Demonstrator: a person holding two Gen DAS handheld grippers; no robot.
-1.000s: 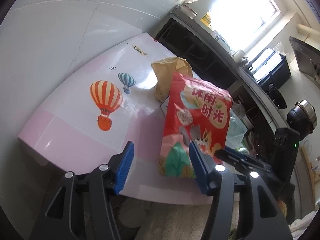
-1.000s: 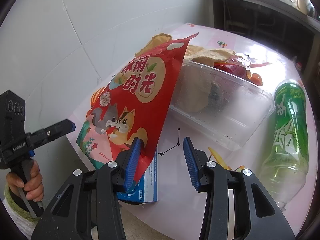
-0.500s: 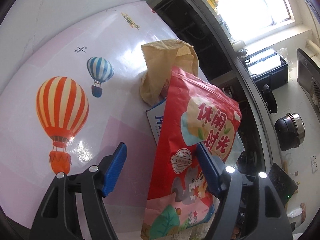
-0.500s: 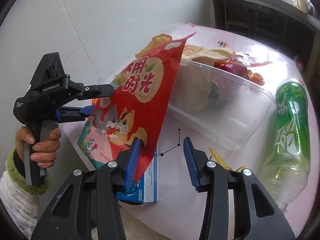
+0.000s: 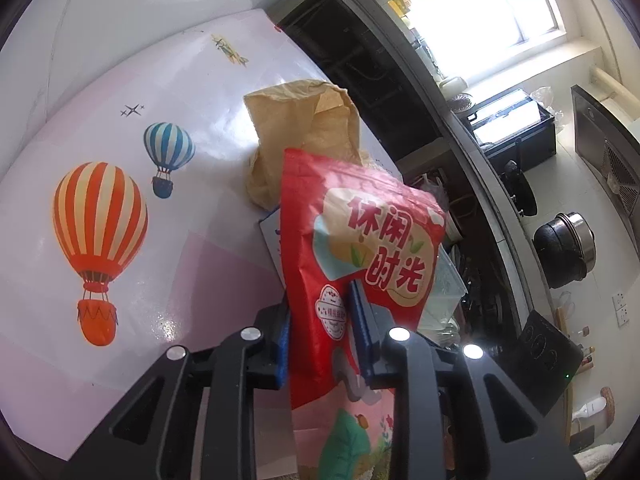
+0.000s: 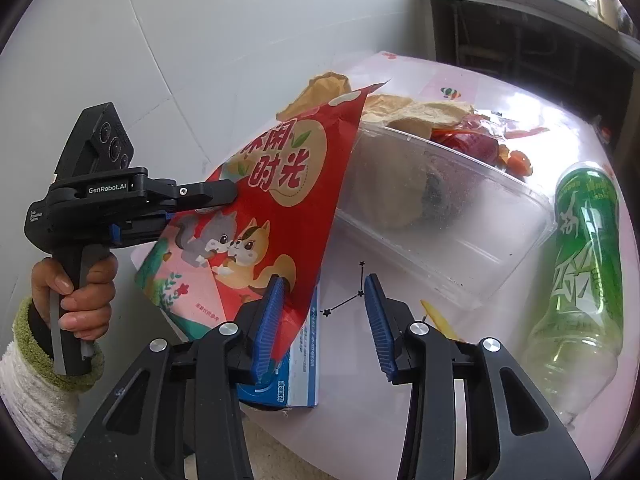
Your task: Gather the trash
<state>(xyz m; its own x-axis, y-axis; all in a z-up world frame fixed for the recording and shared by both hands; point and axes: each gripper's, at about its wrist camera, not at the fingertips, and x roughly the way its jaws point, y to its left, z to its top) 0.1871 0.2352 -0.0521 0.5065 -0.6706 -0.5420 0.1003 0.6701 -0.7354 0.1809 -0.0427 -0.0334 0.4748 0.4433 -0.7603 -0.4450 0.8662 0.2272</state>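
Note:
A red snack bag (image 5: 352,248) with cartoon squirrels stands tilted at the table's near edge; it also shows in the right wrist view (image 6: 276,184). My left gripper (image 5: 320,320) is shut on the bag's side edge, seen from outside in the right wrist view (image 6: 208,196). My right gripper (image 6: 324,316) is open; its left finger (image 6: 270,320) touches the bag's lower corner. A blue and white box (image 6: 300,368) lies under the bag. A clear plastic container (image 6: 440,216) holds brown paper and red wrappers. A green bottle (image 6: 580,264) lies on its side at the right.
A crumpled brown paper bag (image 5: 304,132) lies behind the snack bag. The table (image 5: 120,280) has a pink cloth with balloon prints. A tiled wall (image 6: 200,40) stands at the left. A dark counter (image 5: 460,140) with pots and a window lies beyond the table.
My left gripper moved in onto the snack bag's edge and closed on it. My right gripper stayed open in the same place.

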